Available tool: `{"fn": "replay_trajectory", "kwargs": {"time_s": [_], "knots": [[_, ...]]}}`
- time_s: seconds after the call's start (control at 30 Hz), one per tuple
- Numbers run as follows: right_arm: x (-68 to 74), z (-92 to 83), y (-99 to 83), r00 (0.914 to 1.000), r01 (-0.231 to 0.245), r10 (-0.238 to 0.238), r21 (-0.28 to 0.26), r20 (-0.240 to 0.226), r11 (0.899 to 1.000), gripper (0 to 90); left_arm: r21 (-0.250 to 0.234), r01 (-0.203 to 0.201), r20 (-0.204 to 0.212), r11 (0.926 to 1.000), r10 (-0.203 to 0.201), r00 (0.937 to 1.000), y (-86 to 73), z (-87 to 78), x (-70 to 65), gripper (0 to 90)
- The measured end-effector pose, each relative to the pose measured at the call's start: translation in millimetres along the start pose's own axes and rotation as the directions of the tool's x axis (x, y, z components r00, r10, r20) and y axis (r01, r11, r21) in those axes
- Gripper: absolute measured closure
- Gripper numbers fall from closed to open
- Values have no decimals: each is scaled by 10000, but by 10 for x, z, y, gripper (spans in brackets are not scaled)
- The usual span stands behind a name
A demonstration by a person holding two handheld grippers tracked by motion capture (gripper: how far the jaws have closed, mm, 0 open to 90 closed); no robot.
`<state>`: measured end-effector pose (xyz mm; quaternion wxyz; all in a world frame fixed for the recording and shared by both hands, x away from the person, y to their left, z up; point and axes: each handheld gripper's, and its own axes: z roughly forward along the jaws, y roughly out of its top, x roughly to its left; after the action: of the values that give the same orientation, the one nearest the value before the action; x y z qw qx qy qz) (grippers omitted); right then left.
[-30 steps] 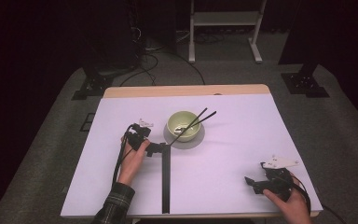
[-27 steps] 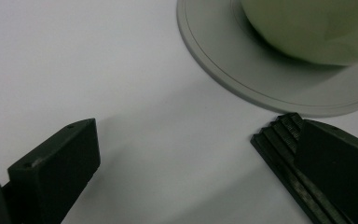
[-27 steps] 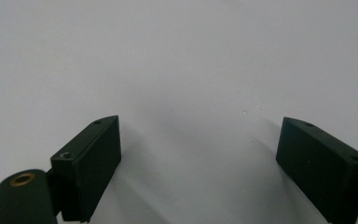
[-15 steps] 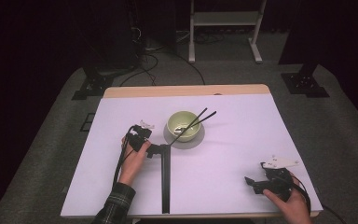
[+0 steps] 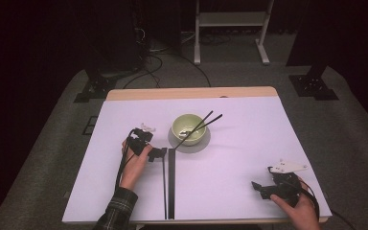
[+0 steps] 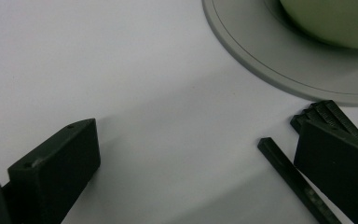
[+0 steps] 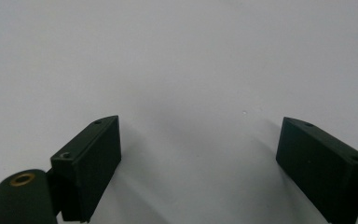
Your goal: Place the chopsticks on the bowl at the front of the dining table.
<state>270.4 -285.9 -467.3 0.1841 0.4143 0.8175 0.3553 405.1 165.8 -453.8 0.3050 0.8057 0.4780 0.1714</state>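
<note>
A pale green bowl (image 5: 188,128) stands on a grey saucer (image 5: 194,145) at the table's middle, and two black chopsticks (image 5: 203,123) lean in it. Long black sticks (image 5: 171,187) lie on the table from the saucer toward the front edge. My left gripper (image 5: 157,153) is open at their far ends. In the left gripper view (image 6: 196,140), one thin stick (image 6: 291,179) lies between the jaws by the right jaw, with more stick ends (image 6: 324,109) behind that jaw; the saucer (image 6: 256,60) and bowl (image 6: 331,23) lie just beyond. My right gripper (image 5: 259,188) (image 7: 200,130) rests open over bare table at the front right.
The white table (image 5: 249,143) has a wooden strip along its far edge (image 5: 191,92). Beyond it on the grey floor are black stands (image 5: 93,88) and cables (image 5: 172,57). A plaid sleeve (image 5: 117,215) comes in at the front left.
One thin stick now lies slightly apart on the left side of the black sticks, by my left gripper. The right gripper has stayed put.
</note>
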Motion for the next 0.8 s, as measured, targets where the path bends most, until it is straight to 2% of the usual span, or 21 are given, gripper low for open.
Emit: {"fn": "replay_trajectory", "kwargs": {"time_s": [0.17,0.53,0.8], "knots": [[1,-1,0,10000,-9,9,3,2,10000,123,-314,84,330,9995,-74,9994,-16,-107,10,0],[2,-1,0,10000,-10,10,4,6,10000,123,-756,69,537,9971,-29,9986,-166,-287,35,0],[2,-1,-1,10000,-6,6,0,9,10000,123,-1147,-67,744,9934,153,9971,-277,-411,-4,0]]}}
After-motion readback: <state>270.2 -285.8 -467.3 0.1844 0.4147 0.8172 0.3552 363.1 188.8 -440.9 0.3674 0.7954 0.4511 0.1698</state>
